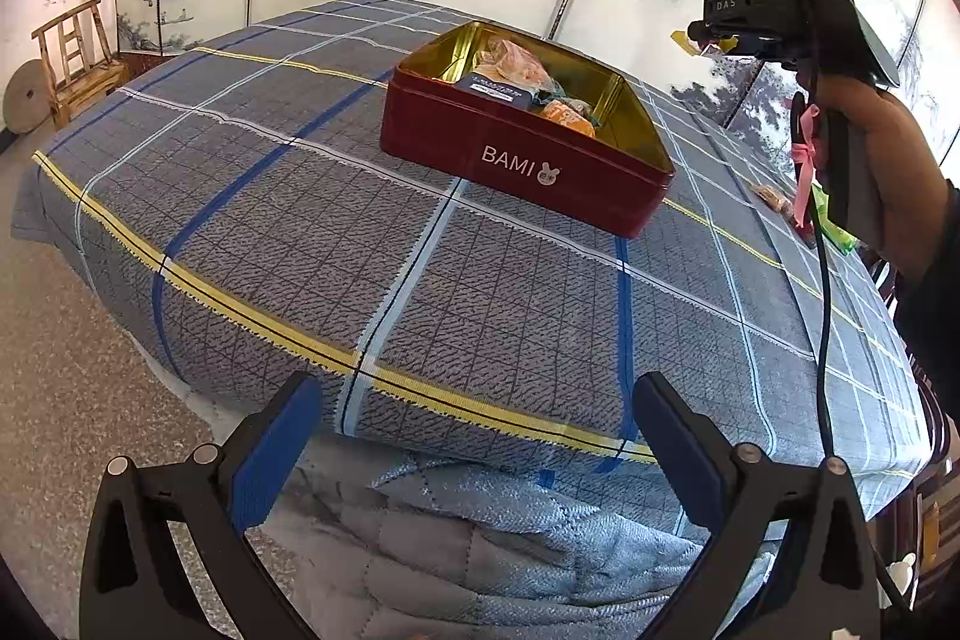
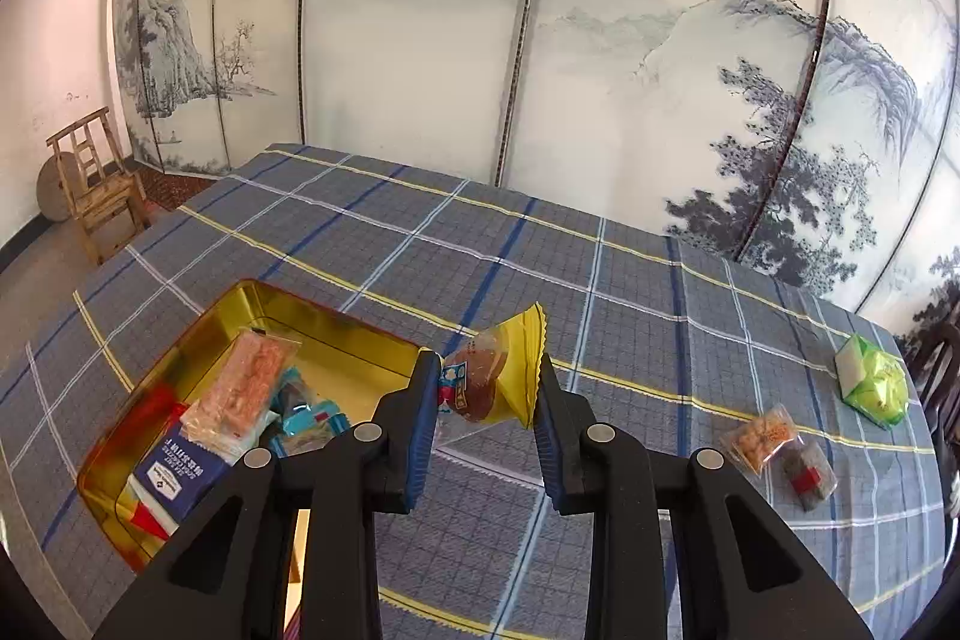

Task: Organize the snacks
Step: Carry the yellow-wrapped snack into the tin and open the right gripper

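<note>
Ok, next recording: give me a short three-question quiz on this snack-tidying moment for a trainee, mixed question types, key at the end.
1. True or false: the right gripper is shut on a yellow-wrapped snack.
2. Multiple choice: the inside of the red tin is A) gold, B) white, C) black.
3. Short answer: how many wrapped snacks lie loose on the checked tablecloth at the right of the right wrist view?

Key
1. True; the pads pinch the wrapper on both sides.
2. A.
3. Three: a green packet, a clear packet with orange pieces and a small dark packet. The left gripper is open and holds nothing.
</note>
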